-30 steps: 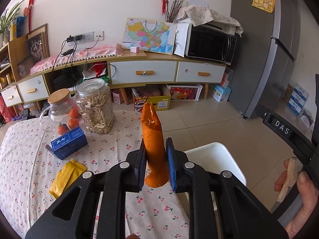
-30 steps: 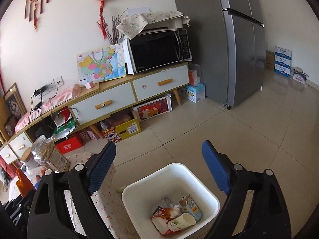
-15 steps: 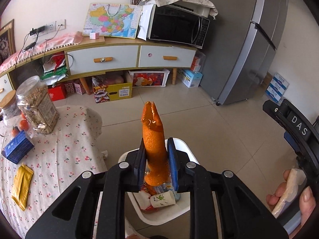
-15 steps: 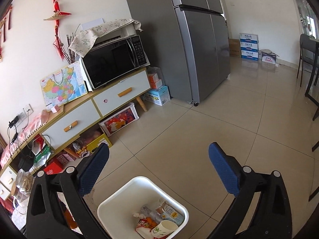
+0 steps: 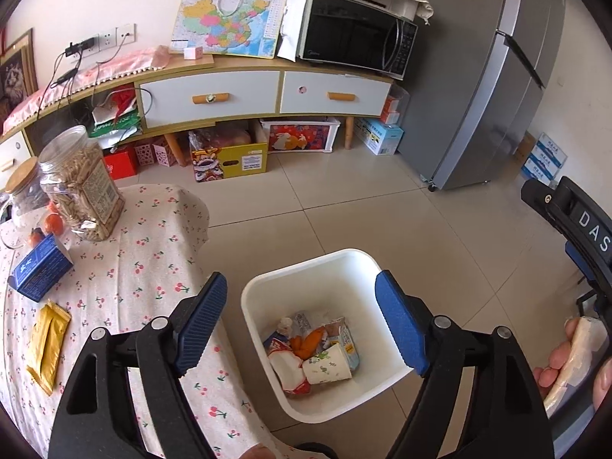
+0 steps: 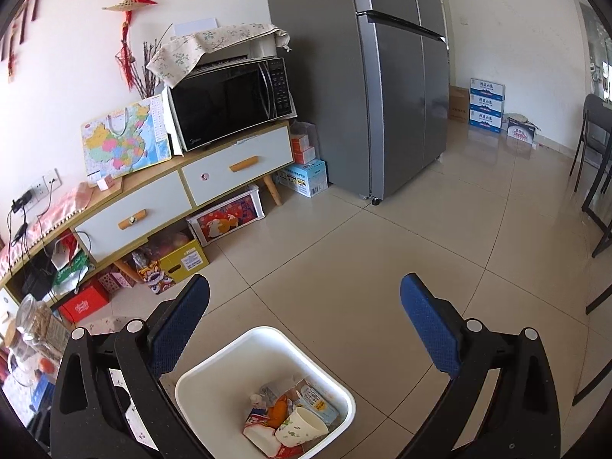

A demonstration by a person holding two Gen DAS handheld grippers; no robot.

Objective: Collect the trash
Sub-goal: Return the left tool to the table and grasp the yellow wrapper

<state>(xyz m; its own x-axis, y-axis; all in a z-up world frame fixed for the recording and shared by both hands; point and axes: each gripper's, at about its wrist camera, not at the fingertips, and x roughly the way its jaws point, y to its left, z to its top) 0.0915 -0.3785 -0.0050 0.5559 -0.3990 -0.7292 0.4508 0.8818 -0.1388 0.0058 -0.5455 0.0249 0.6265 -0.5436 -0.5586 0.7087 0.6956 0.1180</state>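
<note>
**Peel dropped, wrapper next**

The worktop (image 5: pixel 126 287) is seen beside the white bin (image 5: pixel 306 264). The left gripper (image 5: pixel 300 325), jaws just opened and empty, is held over it; the right gripper (image 6: pixel 304 329) is spread wide, empty. The orange peel (image 5: pixel 308 342) is lying inside. The yellow wrapper (image 5: pixel 46 344) is judged next.

A table (image 5: pixel 160 252) covered by a cherry-print cloth is seen at the left, with a clear jar (image 5: pixel 82 185) of pale sticks standing near its far edge. Just beside it a lidded glass jug (image 5: pixel 23 195) with small orange fruit is set. A blue box (image 5: pixel 40 267) lies nearer, and a yellow packet (image 5: pixel 48 344) is laid flat beyond it. Along the wall a low sideboard (image 5: pixel 244 95) with two white drawers is placed; a black microwave (image 5: pixel 355 44), draped with a floral cloth, and a coloured map (image 5: pixel 229 25) are propped on top. A grey fridge (image 6: pixel 386 84) stands beside it.
</note>
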